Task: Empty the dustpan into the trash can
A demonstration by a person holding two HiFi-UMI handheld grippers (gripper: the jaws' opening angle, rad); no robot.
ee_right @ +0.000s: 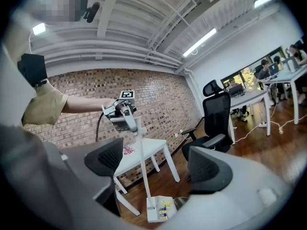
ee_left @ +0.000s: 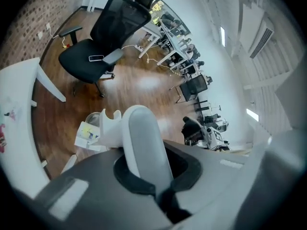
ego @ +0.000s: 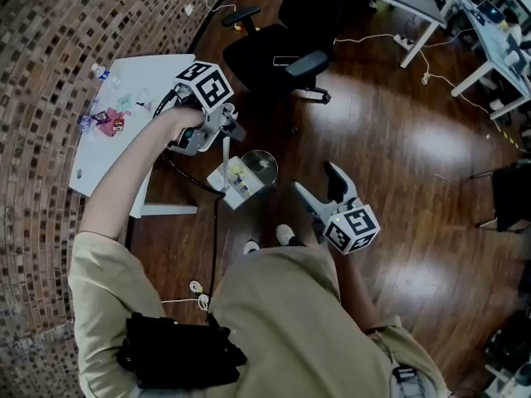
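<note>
My left gripper [ego: 217, 131] is shut on the top of the white long handle [ego: 226, 157] of the dustpan [ego: 236, 181]. The pan hangs low by the floor with yellow scraps inside, right beside the round metal trash can [ego: 264, 165]. In the left gripper view the handle [ee_left: 141, 143] runs out from between the jaws down to the dustpan [ee_left: 86, 135] and the trash can [ee_left: 93, 118]. My right gripper [ego: 319, 191] is open and holds nothing, to the right of the can. Its view looks past its fingers [ee_right: 208, 169] at the left gripper [ee_right: 122, 111], the dustpan [ee_right: 160, 209] and the trash can [ee_right: 180, 202].
A white table [ego: 141, 81] with small items stands at the left by the brick wall. A black office chair [ego: 274, 52] is just behind the trash can. White desks [ego: 431, 7] and cables lie at the far right. My shoes [ego: 267, 239] are near the pan.
</note>
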